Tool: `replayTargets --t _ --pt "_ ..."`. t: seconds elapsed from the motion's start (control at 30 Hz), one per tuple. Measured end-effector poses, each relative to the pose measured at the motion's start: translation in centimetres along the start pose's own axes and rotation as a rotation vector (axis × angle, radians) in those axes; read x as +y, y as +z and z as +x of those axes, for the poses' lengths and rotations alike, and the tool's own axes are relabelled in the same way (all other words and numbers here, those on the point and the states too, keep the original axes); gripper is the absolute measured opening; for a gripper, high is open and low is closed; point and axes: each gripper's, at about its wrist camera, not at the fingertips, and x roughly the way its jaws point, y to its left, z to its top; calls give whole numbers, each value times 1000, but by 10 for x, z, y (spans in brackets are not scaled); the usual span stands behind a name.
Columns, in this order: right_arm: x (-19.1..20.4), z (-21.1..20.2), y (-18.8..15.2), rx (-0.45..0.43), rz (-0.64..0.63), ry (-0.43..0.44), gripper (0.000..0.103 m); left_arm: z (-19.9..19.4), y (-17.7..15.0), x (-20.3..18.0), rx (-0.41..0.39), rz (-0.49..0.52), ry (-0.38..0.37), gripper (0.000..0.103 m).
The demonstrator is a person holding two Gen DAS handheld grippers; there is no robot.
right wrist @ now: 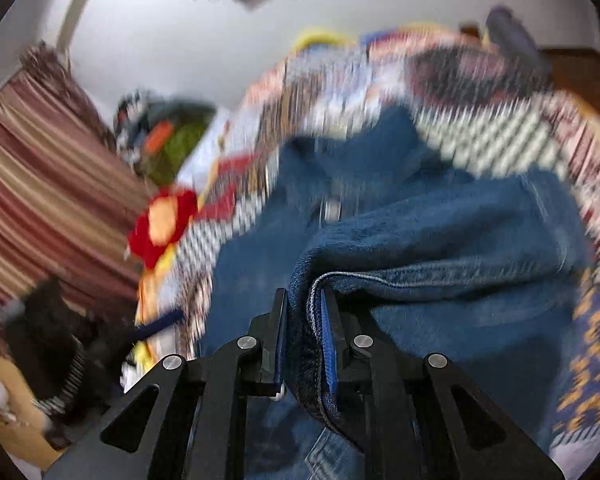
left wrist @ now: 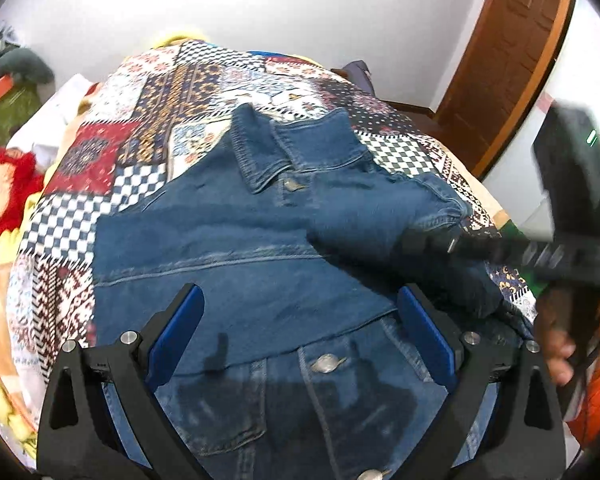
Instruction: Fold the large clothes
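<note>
Clamped between the pads of the right tongs [right wrist: 305,320] is a thick doubled hem of the denim jacket [left wrist: 236,248]; the jaws stand nearly together with the stitched edge pinched tight. That hem appears to belong to a sleeve or side panel, which hangs lifted across the body of the garment, and the right-wrist view is smeared with blur. Over the lower front of the jacket, near a metal button [left wrist: 327,362], the left tongs [left wrist: 300,336] stand spread wide, grasping nothing.

Collar [left wrist: 296,148] toward the far edge, the jacket lies spread on the patchwork quilt [left wrist: 148,120] covering the bed, roughly at its middle.

Denim like this looks heavy and fairly stiff: it should hold a crease and drape slowly, not slip. Seams, hems and cuffs are the sound places to grip, being thick enough not to slide out. Buttons and layered plackets will likely resist a flat fold.
</note>
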Motion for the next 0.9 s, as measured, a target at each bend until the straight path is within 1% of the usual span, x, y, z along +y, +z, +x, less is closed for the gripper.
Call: replayTargets --t 0.03,0.17,0.27,0.33,0.4,0.53,0.6,0.7,0.77,0.9 --pt "-1 11 -7 39 -2 -12 13 -2 -3 4 2 -2 5 98" --pt "-5 34 -28 129 -28 -85 13 -5 -11 11 1 -11 22 98" --pt "-9 33 -44 180 -53 -153 13 -5 -15 12 4 -21 25 98" --pt "-9 35 -48 203 -57 -176 14 -6 -16 10 5 -19 27 98" --pt "-11 29 -51 216 -55 -178 14 -5 -15 7 8 -10 32 98" --pt "-19 9 -52 230 -4 -137 14 -5 -9 -6 11 27 43 98" --pt "-20 -2 -54 230 3 -112 14 -5 -5 -13 8 45 46 98" --pt "-19 -25 -57 207 -22 -119 14 -5 5 -27 -4 77 43 98" --pt "-22 -44 -58 156 -48 -137 14 -3 13 -41 -9 108 41 98" --pt "-44 -86 -53 46 -43 -221 14 10 28 -73 0 188 31 98"
